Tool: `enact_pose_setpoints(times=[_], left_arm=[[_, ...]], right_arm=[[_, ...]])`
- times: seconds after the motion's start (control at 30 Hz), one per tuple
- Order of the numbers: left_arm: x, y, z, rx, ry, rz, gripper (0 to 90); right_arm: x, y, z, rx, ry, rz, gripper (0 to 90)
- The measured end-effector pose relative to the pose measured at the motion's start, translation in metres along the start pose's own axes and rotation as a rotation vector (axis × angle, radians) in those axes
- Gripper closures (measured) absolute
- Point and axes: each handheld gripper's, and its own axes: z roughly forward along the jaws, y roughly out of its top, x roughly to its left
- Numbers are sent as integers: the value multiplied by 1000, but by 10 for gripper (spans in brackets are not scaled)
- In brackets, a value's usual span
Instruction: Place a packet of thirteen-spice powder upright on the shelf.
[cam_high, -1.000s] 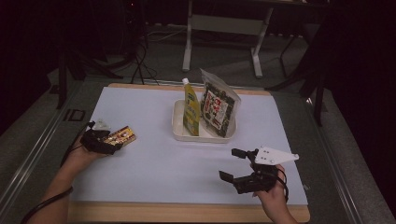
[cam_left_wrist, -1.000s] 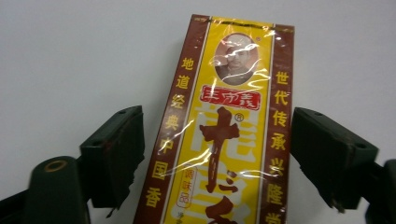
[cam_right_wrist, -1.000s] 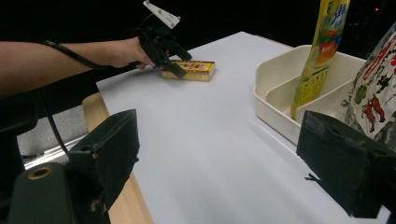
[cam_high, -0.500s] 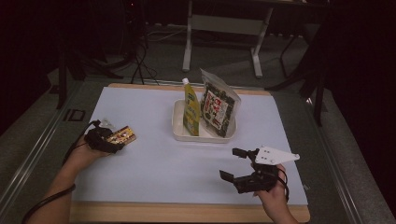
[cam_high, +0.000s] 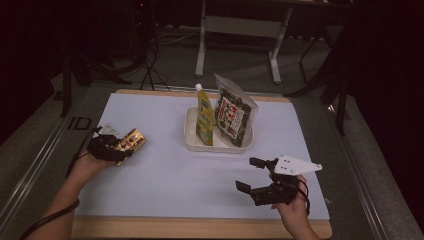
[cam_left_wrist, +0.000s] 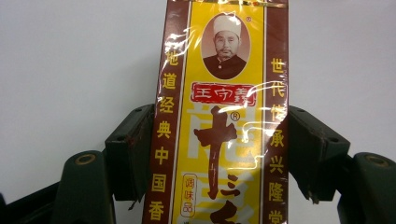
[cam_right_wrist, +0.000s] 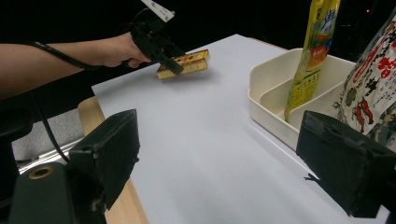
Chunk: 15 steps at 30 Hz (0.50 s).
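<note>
A yellow-and-brown seasoning box (cam_high: 131, 140) lies flat on the white table sheet at the left. My left gripper (cam_high: 117, 150) reaches it from the left. In the left gripper view the box (cam_left_wrist: 224, 93) runs up between the jaws of my left gripper (cam_left_wrist: 219, 121). The jaws have just been closing, and both pads now sit against the box's long sides. My right gripper (cam_high: 250, 173) hovers near the front right of the table, wide open, with nothing between the jaws. The right gripper view looks across its open jaws (cam_right_wrist: 219, 154) toward the box (cam_right_wrist: 184, 64).
A white divided tray (cam_high: 190, 135) stands at the middle back. It holds an upright yellow pouch (cam_high: 204, 117) and a seaweed snack packet (cam_high: 232, 117). The tray (cam_right_wrist: 266, 79) lies just ahead of my right gripper. The table's wooden front edge (cam_high: 200, 227) runs below both hands.
My left gripper has edged slightly toward the box, which lies where it was. The right gripper has not moved.
</note>
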Motion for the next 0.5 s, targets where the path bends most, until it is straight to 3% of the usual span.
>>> enact_pose_setpoints(times=[0.33, 0.43, 0.5], left_arm=[[-39, 20, -13, -141, -123, 36, 319], [-50, 24, -16, -163, -136, 53, 319], [-63, 28, -19, -195, -166, 69, 319]], right_arm=[[7, 2, 4, 7, -57, -18, 120], [8, 4, 4, 9, -44, -23, 121], [9, 5, 4, 0, -49, -27, 118]])
